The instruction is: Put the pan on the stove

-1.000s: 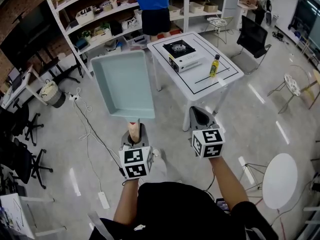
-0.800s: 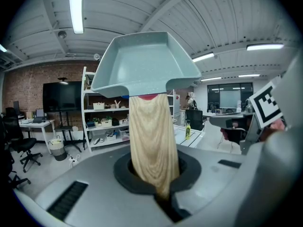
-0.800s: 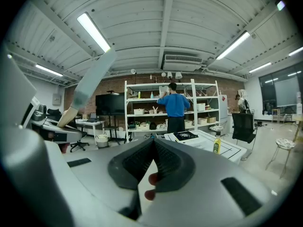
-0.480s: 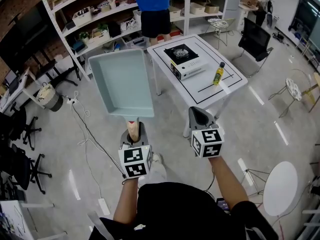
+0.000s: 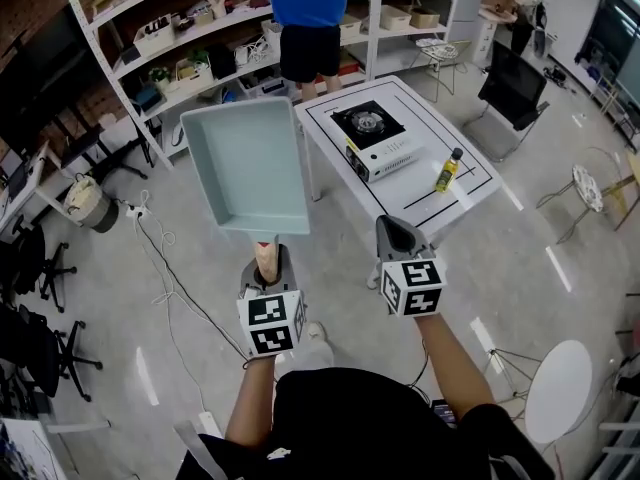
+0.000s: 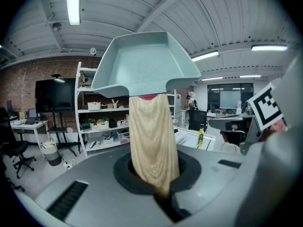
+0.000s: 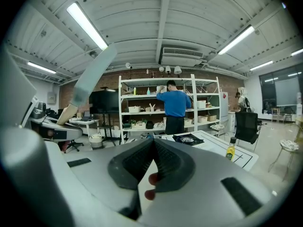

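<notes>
Matt pan (image 5: 250, 163), pale wooden handle (image 6: 151, 141)

right gripper (image 7: 152, 143): jaws closed tip to tip, nothing between them
pan (image 7: 94, 74): edge-on at 10 o'clock, its wooden handle (image 7: 67, 113) ending at the left gripper (image 7: 60, 122)
table (image 7: 215, 145): white, 4 o'clock, carrying stove (image 7: 187, 139) and bottle (image 7: 230, 150)
person (image 7: 174, 105): blue top, back turned, at the shelves (image 7: 137, 98)

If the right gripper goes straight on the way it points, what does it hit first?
Probably the near edge of the white table, short of the stove. The right gripper is shut and empty. Depth is hard to judge.
</notes>
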